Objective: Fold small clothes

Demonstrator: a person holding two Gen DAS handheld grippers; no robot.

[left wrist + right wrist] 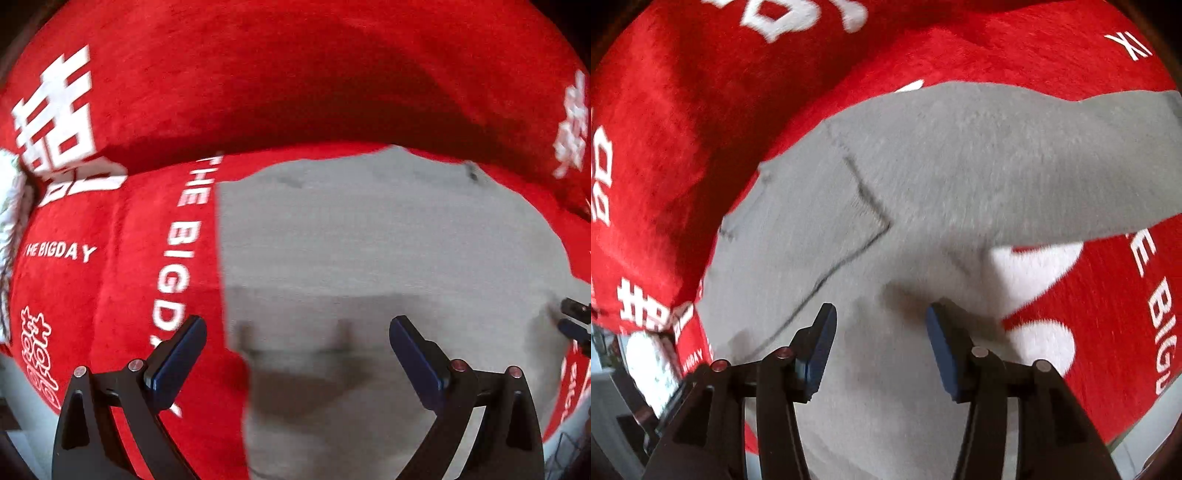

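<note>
Here, a grey garment lies spread on a red blanket printed with white lettering, seemingly laid flat for folding. Both the left gripper and right gripper hover above it, jaws spread, pinching nothing.

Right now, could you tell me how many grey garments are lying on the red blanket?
1: the grey garment lies spread on the red blanket, under both open grippers. More clothes may lie outside these close views.
</note>
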